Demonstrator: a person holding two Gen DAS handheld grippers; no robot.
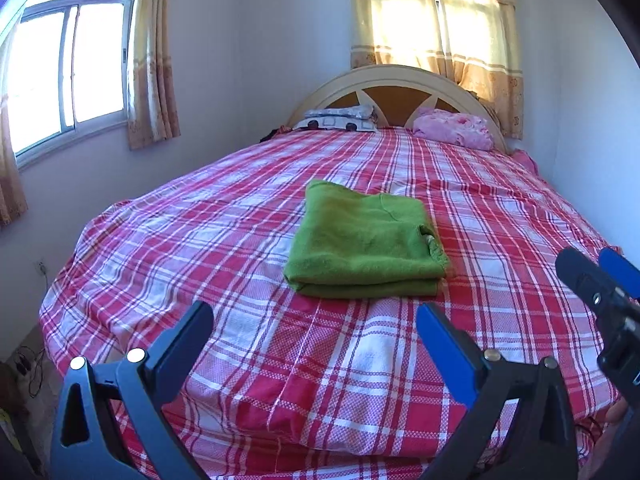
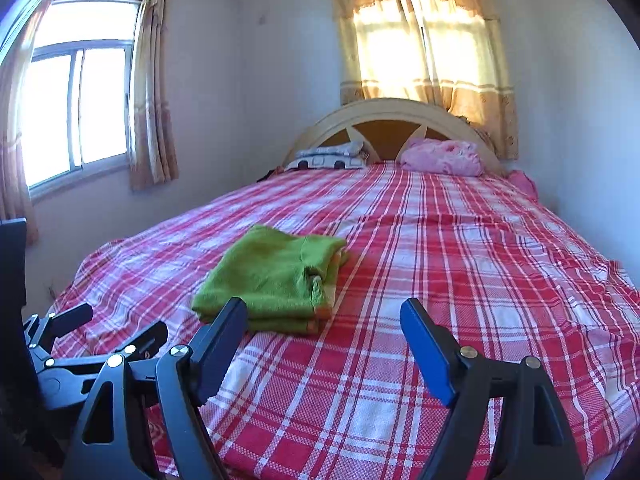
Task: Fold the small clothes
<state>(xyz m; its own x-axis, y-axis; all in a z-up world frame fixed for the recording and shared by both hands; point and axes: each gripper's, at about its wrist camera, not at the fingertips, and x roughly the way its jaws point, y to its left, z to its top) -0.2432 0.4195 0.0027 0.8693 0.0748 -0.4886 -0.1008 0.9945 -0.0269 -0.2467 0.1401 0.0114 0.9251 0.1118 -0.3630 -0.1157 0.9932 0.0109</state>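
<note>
A green garment [image 1: 362, 240] lies folded into a neat rectangle in the middle of the bed [image 1: 248, 216], several layers thick. My left gripper [image 1: 316, 316] hovers just short of its near edge, jaws wide apart with only the plaid sheet between them. In the right wrist view the same green garment [image 2: 272, 276] sits ahead and to the left. My right gripper [image 2: 326, 312] stands open beside its near right corner, nothing between the fingers. The right gripper [image 1: 600, 268] shows at the right edge of the left wrist view, and the left gripper [image 2: 124, 322] at the lower left of the right wrist view.
The red and white plaid sheet [image 2: 460, 280] covers the whole bed. A patterned pillow [image 1: 340, 118] and a pink bundle [image 1: 454, 128] lie by the headboard [image 1: 396, 80]. Curtained windows [image 1: 68, 72] are on the left and behind the bed. Cables [image 1: 30, 364] lie on the floor at the left.
</note>
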